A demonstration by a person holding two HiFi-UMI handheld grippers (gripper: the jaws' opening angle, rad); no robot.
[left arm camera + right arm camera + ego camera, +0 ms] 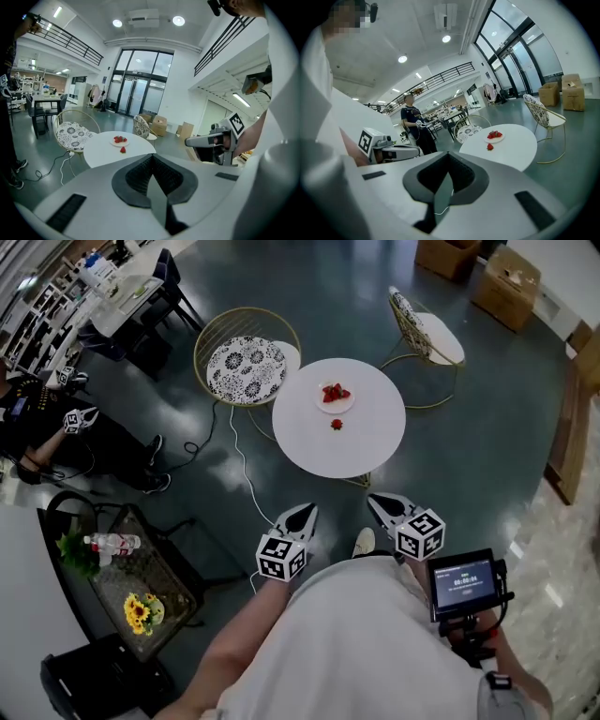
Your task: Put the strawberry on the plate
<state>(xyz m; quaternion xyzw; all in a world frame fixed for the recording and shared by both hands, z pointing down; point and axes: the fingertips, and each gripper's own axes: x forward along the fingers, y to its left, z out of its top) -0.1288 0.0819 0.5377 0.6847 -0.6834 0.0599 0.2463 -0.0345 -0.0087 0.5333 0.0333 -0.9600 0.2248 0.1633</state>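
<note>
A round white table (pixel 361 442) stands a few steps ahead of me. On it a small white plate (pixel 336 399) holds several strawberries. One loose strawberry (pixel 337 425) lies on the tabletop just in front of the plate. My left gripper (pixel 305 512) and right gripper (pixel 377 502) hang side by side near my body, well short of the table, both shut and empty. The left gripper view shows the plate (pixel 120 139) and the loose strawberry (pixel 123 150) far beyond the shut left gripper (pixel 151 157). In the right gripper view the strawberry (pixel 490 146) lies beyond the shut right gripper (pixel 449 155).
Two wire chairs with patterned cushions (pixel 247 367) (pixel 427 334) flank the table's far side. A white cable (pixel 239 460) trails on the floor left of the table. A low side table (pixel 141 582) with flowers stands at my left. Cardboard boxes (pixel 506 277) stand far right. Another person (pixel 411 123) stands farther off.
</note>
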